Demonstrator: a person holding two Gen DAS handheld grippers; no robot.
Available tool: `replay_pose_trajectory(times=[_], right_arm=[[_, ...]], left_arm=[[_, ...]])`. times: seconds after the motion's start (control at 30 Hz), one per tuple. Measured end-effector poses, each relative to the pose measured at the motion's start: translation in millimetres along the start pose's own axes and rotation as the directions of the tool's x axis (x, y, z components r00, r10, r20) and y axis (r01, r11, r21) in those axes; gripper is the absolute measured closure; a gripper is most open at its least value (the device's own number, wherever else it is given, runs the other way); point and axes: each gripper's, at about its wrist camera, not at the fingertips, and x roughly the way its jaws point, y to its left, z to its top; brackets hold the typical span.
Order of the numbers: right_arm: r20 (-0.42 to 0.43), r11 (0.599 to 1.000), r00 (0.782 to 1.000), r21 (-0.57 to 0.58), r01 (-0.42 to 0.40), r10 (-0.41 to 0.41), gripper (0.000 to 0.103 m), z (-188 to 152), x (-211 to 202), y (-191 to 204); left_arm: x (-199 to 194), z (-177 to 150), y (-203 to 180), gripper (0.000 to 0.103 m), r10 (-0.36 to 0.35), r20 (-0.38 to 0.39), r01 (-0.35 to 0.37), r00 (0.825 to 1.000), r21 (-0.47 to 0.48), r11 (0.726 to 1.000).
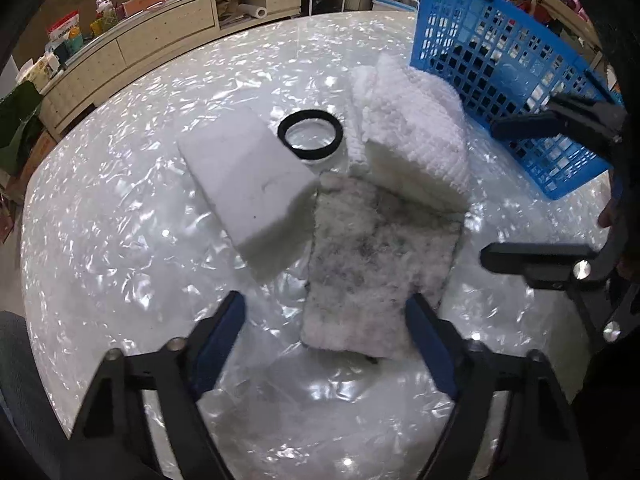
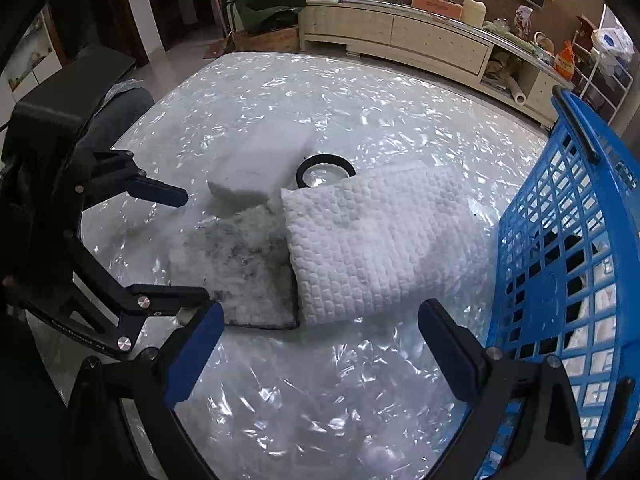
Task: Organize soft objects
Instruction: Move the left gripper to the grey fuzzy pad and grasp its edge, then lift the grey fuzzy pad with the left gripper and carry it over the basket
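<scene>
- Four soft things lay beside the blue lattice basket point(image 2: 560, 240): quilted white cloth point(image 2: 372, 244), smooth foam block point(image 1: 248, 184), fuzzy grey pad point(image 1: 372, 264), black ring point(image 1: 311, 134).
- Left claw point(image 1: 324, 340) and right claw point(image 2: 320, 344) hovered, jaws spread, over the crinkled desk point(image 2: 320, 400).

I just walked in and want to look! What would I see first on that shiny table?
The bright blue plastic lattice basket at the table's right edge jumps out first. Next, a heap of soft things mid-table: a white bumpy folded towel overlapping a dirty grey fluffy mat, with a white foam block and a black elastic ring behind. The left gripper and right gripper hover open.
</scene>
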Motion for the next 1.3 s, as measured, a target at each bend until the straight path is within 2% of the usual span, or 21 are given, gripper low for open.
replay_pose_trajectory(times=[0.07, 0.27, 0.4, 0.53, 0.63, 0.97, 1.3], right_arm=[[-0.002, 1.000, 1.000, 0.009, -0.007, 0.007, 0.005, -1.5, -0.5, -0.4], [-0.009, 1.000, 1.000, 0.023, -0.018, 0.018, 0.005, -6.0, 0.2, -1.2], [-0.016, 0.999, 1.000, 0.033, -0.022, 0.023, 0.005, -7.6, 0.4, -0.7], [-0.019, 0.999, 1.000, 0.038, -0.011, 0.012, 0.005, -10.3, -2.5, 0.6], [-0.022, 0.999, 1.000, 0.040, -0.005, 0.005, 0.005, -13.7, -5.0, 1.4], [-0.038, 1.000, 0.999, 0.027, 0.011, -0.010, 0.005, -20.2, -15.3, 9.8], [-0.017, 1.000, 1.000, -0.009, 0.012, -0.012, 0.005, -25.7, -50.5, 25.1]], left_arm=[[-0.1, 2.8, -0.8, 0.047, -0.013, 0.005, 0.013, 1.000, -0.003, 1.000], [-3.5, 8.2, -11.6, 0.076, -0.065, 0.013, 0.065, 0.998, -0.021, 0.998], [-4.6, 6.2, -10.0, 0.083, -0.097, 0.016, 0.098, 0.995, -0.062, 0.993], [-5.1, 2.6, -12.5, 0.088, -0.097, 0.015, 0.097, 0.995, -0.087, 0.991], [-9.0, -2.4, -16.1, 0.098, -0.082, 0.013, 0.083, 0.997, -0.098, 0.992], [-33.0, -15.0, -32.5, 0.099, -0.034, 0.008, 0.034, 0.999, -0.110, 0.993], [-98.6, -17.0, -55.4, 0.099, 0.010, 0.074, -0.002, 0.997, -0.097, 0.995]])
